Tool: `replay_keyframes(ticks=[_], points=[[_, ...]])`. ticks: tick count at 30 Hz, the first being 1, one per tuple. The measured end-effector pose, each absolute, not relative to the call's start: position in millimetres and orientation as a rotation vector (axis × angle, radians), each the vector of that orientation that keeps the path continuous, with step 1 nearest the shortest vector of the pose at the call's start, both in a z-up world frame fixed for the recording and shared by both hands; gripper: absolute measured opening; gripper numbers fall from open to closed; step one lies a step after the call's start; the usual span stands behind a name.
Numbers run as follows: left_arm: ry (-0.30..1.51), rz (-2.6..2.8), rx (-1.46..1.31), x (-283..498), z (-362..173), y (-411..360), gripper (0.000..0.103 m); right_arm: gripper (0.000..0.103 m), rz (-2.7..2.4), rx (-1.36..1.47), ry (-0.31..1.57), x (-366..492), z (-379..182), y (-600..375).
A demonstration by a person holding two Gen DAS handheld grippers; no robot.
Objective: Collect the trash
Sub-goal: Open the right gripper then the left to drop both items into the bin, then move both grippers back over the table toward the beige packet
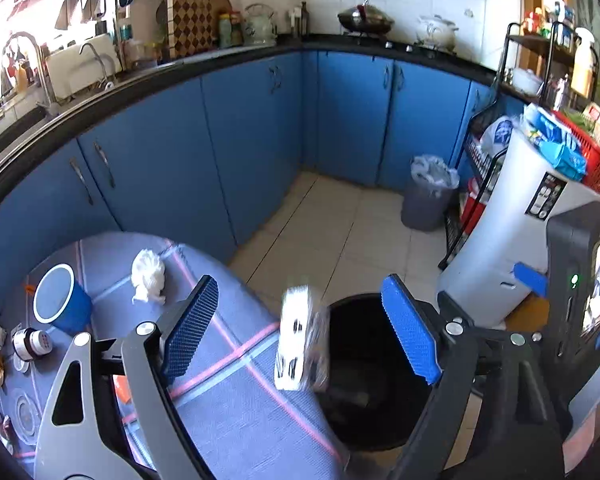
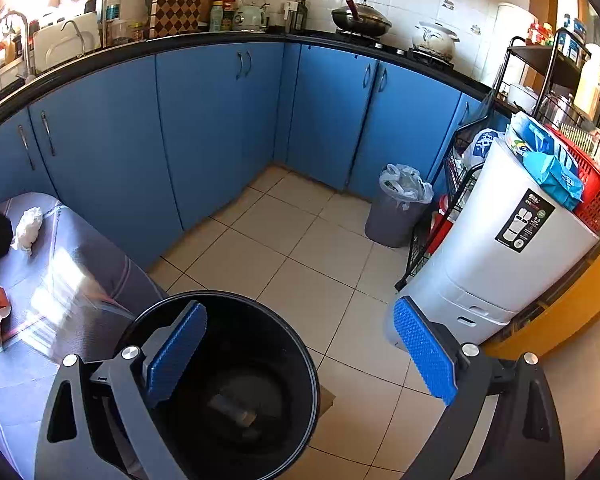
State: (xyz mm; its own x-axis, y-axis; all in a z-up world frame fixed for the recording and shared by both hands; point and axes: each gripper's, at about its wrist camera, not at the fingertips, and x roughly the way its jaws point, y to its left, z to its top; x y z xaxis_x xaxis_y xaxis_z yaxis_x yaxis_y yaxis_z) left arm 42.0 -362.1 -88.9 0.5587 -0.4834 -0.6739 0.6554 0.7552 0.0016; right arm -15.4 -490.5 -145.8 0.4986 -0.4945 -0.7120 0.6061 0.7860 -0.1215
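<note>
Both tongs, left (image 1: pixel 300 332) and right (image 2: pixel 300 356), released; carton (image 1: pixel 302 340) loose above black bin (image 2: pixel 316 376)

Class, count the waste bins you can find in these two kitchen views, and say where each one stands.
2. A black bin stands on the floor beside the table, below the tongs. A grey bin with a plastic liner stands by the blue cabinets, next to the wire rack. Others may be hidden.

The fingers (image 1: pixel 410 330) carry blue pads with a rough, dimpled rubbery face on matt grey plastic arms. At ten o'clock lies a crumpled white paper wad (image 1: pixel 149 271) on a woven cloth table cover (image 1: pixel 236 412). The black bin (image 2: pixel 236 384) looks like smooth plastic. The floor tiles (image 2: pixel 300 240) are glossy.
</note>
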Motion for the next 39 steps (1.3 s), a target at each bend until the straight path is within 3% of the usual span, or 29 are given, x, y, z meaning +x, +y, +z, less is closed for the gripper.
replay_keyframes(ticks=[12, 39], points=[[0.741, -0.575, 0.255, 56, -95, -335, 0.083, 0.092, -0.588, 0.172, 0.795, -7, -142, -471], [0.747, -0.259, 0.059, 96, -92, -137, 0.084, 0.092, -0.293, 0.008, 0.775, 63, -121, -312]])
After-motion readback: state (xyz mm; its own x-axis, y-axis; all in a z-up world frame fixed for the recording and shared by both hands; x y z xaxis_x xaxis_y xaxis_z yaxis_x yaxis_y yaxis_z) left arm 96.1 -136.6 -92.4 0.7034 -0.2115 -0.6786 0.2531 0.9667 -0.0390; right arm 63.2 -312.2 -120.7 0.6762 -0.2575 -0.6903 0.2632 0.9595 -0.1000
